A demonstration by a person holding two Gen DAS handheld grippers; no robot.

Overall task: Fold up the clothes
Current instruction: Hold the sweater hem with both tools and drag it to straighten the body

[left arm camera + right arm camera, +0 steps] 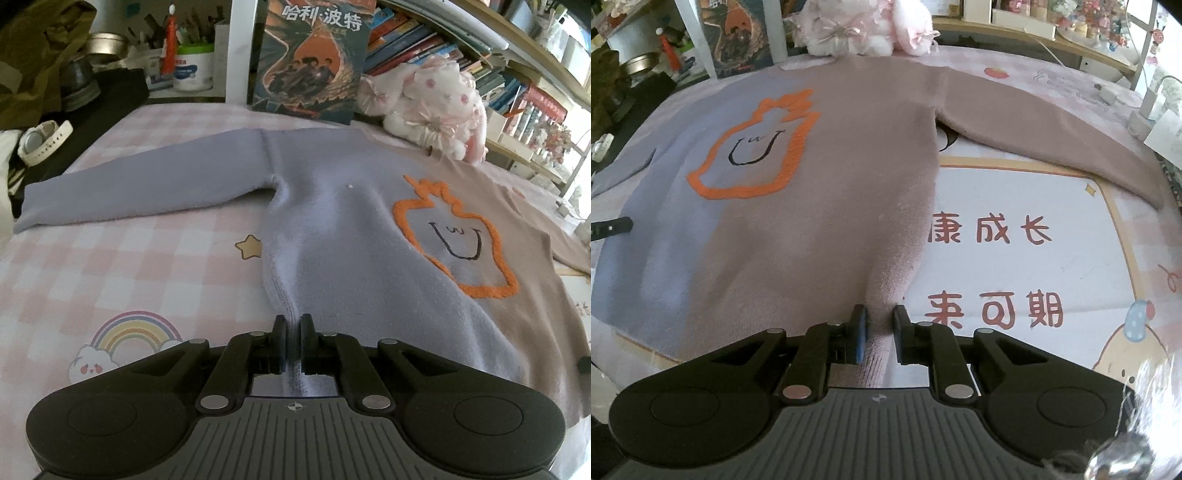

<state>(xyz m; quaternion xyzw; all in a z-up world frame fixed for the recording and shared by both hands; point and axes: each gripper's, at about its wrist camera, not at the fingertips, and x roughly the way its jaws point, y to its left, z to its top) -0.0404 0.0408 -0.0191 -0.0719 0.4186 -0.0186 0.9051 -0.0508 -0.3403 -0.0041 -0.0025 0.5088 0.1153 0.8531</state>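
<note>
Sweater (332, 229) flat on bed (129, 266), sleeves spread. Left gripper (293, 341) pinching lilac hem corner; right gripper (879, 338) apparently pinching pink hem corner.

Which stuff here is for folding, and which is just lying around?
For folding:
sweater, spread flat
left gripper, pinching its purple hem
right gripper, pinching its brown hem

Just lying around:
plush bunny
book
watch
white tub
bedsheet
</note>
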